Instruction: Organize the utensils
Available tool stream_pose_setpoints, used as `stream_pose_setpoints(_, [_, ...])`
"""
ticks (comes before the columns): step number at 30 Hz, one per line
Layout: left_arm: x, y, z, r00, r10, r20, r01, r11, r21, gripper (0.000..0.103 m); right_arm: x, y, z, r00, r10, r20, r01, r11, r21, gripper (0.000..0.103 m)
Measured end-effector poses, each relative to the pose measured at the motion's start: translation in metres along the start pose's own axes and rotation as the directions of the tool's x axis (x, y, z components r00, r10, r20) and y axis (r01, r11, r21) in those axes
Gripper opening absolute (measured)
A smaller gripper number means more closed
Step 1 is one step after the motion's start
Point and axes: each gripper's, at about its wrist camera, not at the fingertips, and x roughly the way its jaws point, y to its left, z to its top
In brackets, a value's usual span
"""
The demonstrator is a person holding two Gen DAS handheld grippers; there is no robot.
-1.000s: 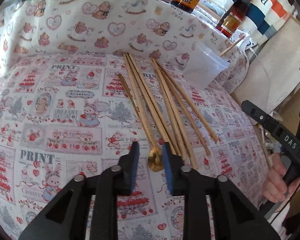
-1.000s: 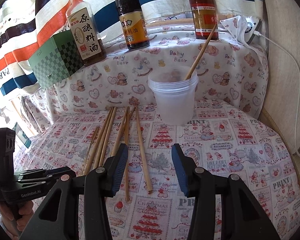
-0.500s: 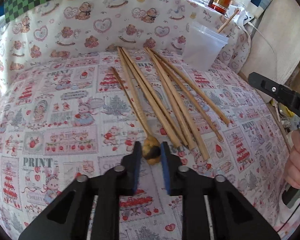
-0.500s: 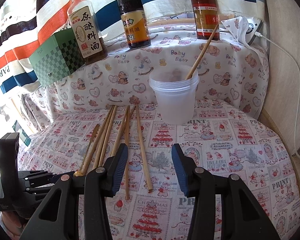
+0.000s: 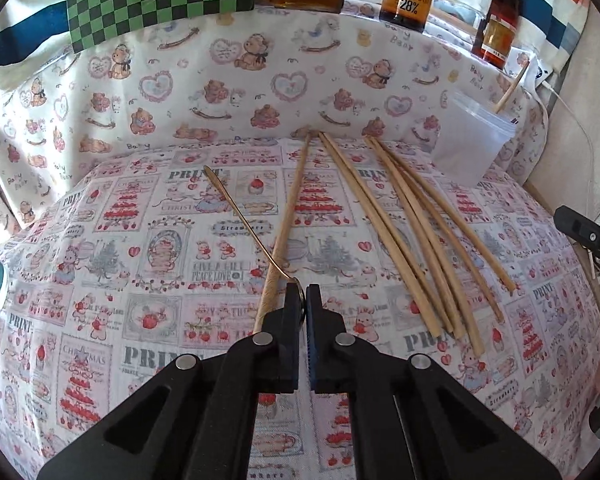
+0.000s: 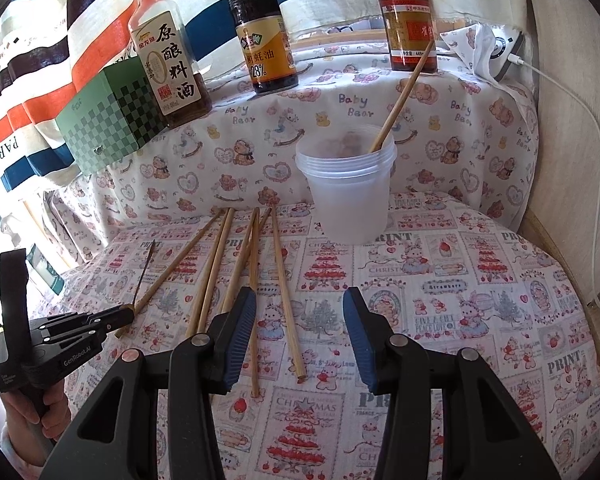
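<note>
We see a thin spoon of glossy, gold-toned metal beside matt, pale wooden chopsticks on a printed cloth table cover with a woven, matt face. The cup looks like frosted, translucent plastic. The bottles are shiny glass with paper labels; the left gripper is matt black plastic.

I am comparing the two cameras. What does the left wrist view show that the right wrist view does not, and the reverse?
Left wrist view only: the spoon bowl pinched in the shut left gripper.
Right wrist view only: the open right gripper, empty, and a charger cable.
Both: loose chopsticks on the cloth, the cup holding one chopstick, three bottles.
</note>
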Motion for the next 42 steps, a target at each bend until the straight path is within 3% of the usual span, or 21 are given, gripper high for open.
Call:
stream_pose_setpoints(3, [-0.002, -0.013, -0.004, 0.999, 0.014, 0.039, -0.017, 0.995, 0.094, 0.002, 0.0, 0.0, 0.0, 1.0, 0.004, -0.004, -0.004, 1.0, 0.001, 0.048])
stream_pose_setpoints(10, [0.009, -0.037, -0.013, 1.0, 0.011, 0.013, -0.013, 0.982, 0.189, 0.003, 0.002, 0.0, 0.0, 1.0, 0.002, -0.01, -0.002, 1.0, 0.001, 0.048])
stream_pose_setpoints(12, [0.009, -0.037, -0.013, 1.0, 0.01, 0.011, -0.012, 0.983, 0.184, 0.004, 0.002, 0.0, 0.0, 1.0, 0.001, -0.01, -0.001, 1.0, 0.0, 0.048])
stream_pose_setpoints(16, [0.017, -0.031, -0.012, 1.0, -0.007, -0.029, 0.011, 0.991, 0.133, 0.018, 0.003, -0.001, 0.001, 1.0, -0.001, -0.016, 0.001, 1.0, 0.002, 0.048])
stream_pose_setpoints(24, [0.016, -0.027, -0.011, 0.999, 0.027, -0.026, -0.024, 0.993, 0.113, 0.018, 0.017, -0.005, -0.001, 0.995, -0.019, -0.098, 0.02, 1.0, 0.007, 0.048])
stream_pose_setpoints(27, [0.013, -0.025, -0.01, 0.998, 0.046, -0.045, -0.04, 0.992, 0.115, 0.008, 0.024, -0.002, -0.004, 0.988, -0.066, -0.137, 0.063, 0.998, -0.024, 0.04])
stream_pose_setpoints(29, [0.012, -0.018, -0.009, 0.999, 0.036, -0.041, -0.032, 0.996, 0.081, 0.004, 0.033, -0.001, -0.007, 0.98, -0.05, -0.194, 0.044, 0.998, -0.034, 0.038])
stream_pose_setpoints(32, [0.0, -0.007, -0.006, 0.998, 0.048, 0.032, -0.049, 0.998, 0.04, 0.003, 0.045, 0.003, -0.013, 0.967, -0.027, -0.255, 0.011, 0.998, -0.062, 0.037])
stream_pose_setpoints(36, [-0.032, -0.002, -0.003, 0.986, -0.007, 0.169, 0.004, 1.0, 0.017, 0.003, 0.052, 0.012, -0.021, 0.959, -0.048, -0.28, 0.017, 0.994, -0.112, 0.03])
stream_pose_setpoints(39, [-0.055, -0.007, -0.002, 0.962, -0.028, 0.271, 0.008, 0.997, 0.074, 0.003, 0.056, 0.02, -0.025, 0.953, -0.093, -0.289, 0.044, 0.984, -0.172, 0.023])
stream_pose_setpoints(42, [-0.064, -0.015, -0.001, 0.954, -0.058, 0.295, 0.021, 0.992, 0.127, 0.003, 0.062, 0.025, -0.03, 0.945, -0.129, -0.3, 0.066, 0.975, -0.211, 0.019])
